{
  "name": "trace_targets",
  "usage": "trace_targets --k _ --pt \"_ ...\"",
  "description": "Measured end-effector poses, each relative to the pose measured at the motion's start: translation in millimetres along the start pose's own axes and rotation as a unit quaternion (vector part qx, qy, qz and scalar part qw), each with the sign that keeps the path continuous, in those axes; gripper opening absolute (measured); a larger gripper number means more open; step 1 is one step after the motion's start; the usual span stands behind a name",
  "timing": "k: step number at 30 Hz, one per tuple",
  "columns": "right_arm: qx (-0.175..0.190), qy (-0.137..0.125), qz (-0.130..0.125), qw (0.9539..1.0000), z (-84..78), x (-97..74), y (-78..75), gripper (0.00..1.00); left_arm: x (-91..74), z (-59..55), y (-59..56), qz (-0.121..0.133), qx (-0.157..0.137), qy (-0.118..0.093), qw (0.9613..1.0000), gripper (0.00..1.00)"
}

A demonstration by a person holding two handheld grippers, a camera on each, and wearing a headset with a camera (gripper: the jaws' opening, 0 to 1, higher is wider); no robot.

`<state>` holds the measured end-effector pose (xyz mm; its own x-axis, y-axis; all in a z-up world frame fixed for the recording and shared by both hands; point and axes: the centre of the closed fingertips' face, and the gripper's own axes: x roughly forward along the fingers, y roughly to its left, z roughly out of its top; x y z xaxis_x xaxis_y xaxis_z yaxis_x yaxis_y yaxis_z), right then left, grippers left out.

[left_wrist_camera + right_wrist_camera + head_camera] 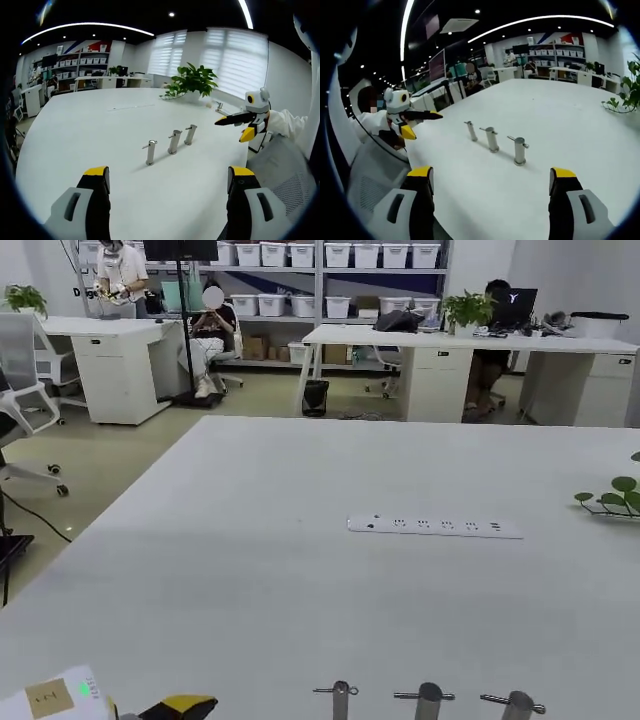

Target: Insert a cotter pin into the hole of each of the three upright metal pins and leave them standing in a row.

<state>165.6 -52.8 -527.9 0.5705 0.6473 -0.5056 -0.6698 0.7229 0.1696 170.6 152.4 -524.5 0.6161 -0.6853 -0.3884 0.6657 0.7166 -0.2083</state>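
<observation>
Ahead of my left gripper (pixel 168 172), between and beyond its two yellow-tipped jaws, the three metal pins (pixel 174 142) stand upright in a row on the white table (pixel 75 135). Each has a cotter pin (pixel 405 696) lying crosswise through its top. These jaws are spread wide and hold nothing, and bare tabletop lies between them and the nearest pin. Further out beyond the row sit a power strip (pixel 131 106) and a potted plant (pixel 192 82), both well apart from the pins.

From my right gripper (pixel 491 173) the same row stands ahead, between its jaws. They too are parted and empty, with plain table before them. Off its left jaw's side I see the left gripper hanging near the table's edge, apart from the pins. In the left gripper view the right gripper hangs the same way off the right jaw's side, with a white sleeve behind it.

In the head view the power strip lies well beyond the row, with open tabletop between them.
</observation>
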Motion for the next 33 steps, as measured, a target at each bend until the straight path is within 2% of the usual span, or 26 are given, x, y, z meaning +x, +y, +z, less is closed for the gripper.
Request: trace_targets --k 5,7,8,13,17,18,19,20,21,22,25,27,30,33 --pt "-0.001 0.005 -0.003 1.0000 -2.2 -2.0 2.2 0.96 -5.0 -10.8 1.7 0.007 0.014 0.035 0.9993 0.99" --pt "0.000 0.004 -0.002 1.0000 -2.7 -3.0 2.8 0.95 -8.0 -21.0 7.5 0.025 0.032 0.070 0.9967 0.99" --pt "0.001 0.005 -0.006 1.0000 -3.2 -3.4 1.1 0.95 -7.7 -22.3 7.9 0.029 0.041 0.077 0.9958 0.99" --pt "0.008 0.011 -0.021 0.9997 -6.8 -5.5 -6.2 0.95 -6.1 -19.6 2.8 0.025 0.026 0.064 0.9973 0.99" --pt "0.000 0.021 -0.017 0.9996 -9.5 -6.5 -2.9 0.97 -6.3 -21.7 0.8 0.023 0.025 0.065 0.9973 0.99" --pt "-0.001 0.025 -0.010 0.9996 -10.8 -6.8 -0.4 0.97 -7.5 -24.2 -0.9 0.022 0.015 0.074 0.9969 0.99" --pt "0.002 0.025 -0.007 0.9996 -11.4 -6.9 1.6 0.98 -7.8 -22.5 -2.8 0.025 -0.017 0.073 0.9969 0.99" --pt "0.003 0.029 -0.001 0.9996 -12.8 -6.8 4.6 0.98 -7.2 -18.7 -3.1 0.024 -0.023 0.063 0.9974 0.99" --pt "-0.001 0.038 0.025 0.9989 -16.1 -6.9 14.0 0.98 -8.0 -14.1 -3.8 0.024 -0.017 0.053 0.9982 0.99" --pt "0.000 0.037 0.022 0.9991 -15.5 -5.8 14.1 0.98 -8.4 -12.4 -5.2 0.023 -0.014 0.049 0.9984 0.99" --pt "-0.010 0.044 0.021 0.9988 -16.9 -3.4 16.0 0.98 -8.8 -15.6 -9.4 0.016 -0.010 0.061 0.9979 0.99" --pt "-0.008 0.045 0.017 0.9988 -16.8 -2.2 14.1 0.98 -8.6 -18.9 -11.4 0.015 0.003 0.069 0.9975 0.99" --pt "-0.001 0.043 0.007 0.9991 -16.1 -2.1 9.7 0.99 -8.1 -24.4 -12.8 0.014 0.001 0.078 0.9969 0.99" --pt "-0.004 0.044 0.013 0.9989 -15.9 -3.4 12.1 0.99 -8.9 -28.8 -11.8 0.017 -0.003 0.084 0.9963 0.99"
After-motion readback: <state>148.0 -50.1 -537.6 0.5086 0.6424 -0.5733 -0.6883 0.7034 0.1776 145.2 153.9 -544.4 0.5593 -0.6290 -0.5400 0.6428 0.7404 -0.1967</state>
